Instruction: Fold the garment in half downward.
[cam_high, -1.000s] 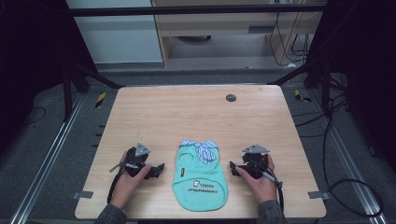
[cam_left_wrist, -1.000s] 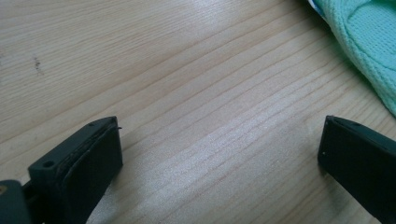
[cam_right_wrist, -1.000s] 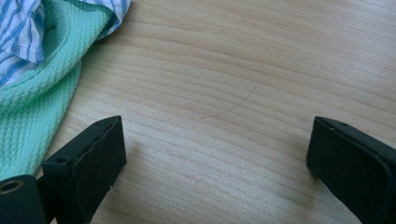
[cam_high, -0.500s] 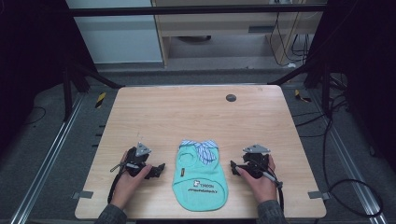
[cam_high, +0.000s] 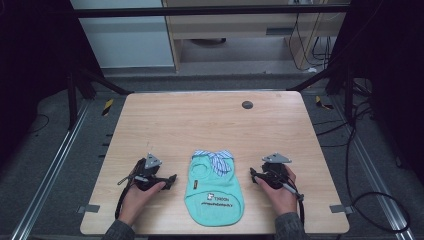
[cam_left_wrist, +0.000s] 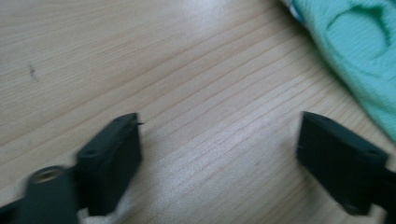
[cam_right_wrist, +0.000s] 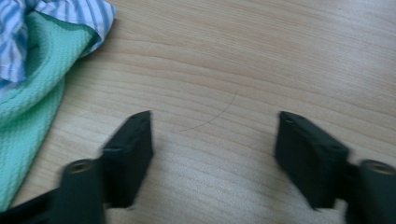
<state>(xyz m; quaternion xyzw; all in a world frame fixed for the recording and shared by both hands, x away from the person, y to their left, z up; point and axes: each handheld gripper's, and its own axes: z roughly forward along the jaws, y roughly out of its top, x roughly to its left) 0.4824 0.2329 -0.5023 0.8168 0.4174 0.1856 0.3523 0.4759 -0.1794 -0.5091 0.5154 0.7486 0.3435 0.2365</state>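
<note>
The print on the mint-green garment (cam_high: 214, 187) is too small to read, and the gripper views cut off most of it. It lies flat near the surface's (cam_high: 210, 120) near edge, midway between both grippers. The left gripper (cam_high: 172, 179) and right gripper (cam_high: 251, 173) have just been closing, jaws apart over bare wood.

a: how many garments lay on the table (cam_high: 210, 120)?
b: one, a small mint-green garment (cam_high: 214, 187) at six o'clock, with one striped collar (cam_high: 215, 157) at its twelve o'clock end.
a: and grippers?
b: two: the left gripper (cam_high: 170, 181) at eight o'clock, the right gripper (cam_high: 253, 175) at four.
a: anything else?
b: one dark round disc (cam_high: 247, 104) at one o'clock.
</note>
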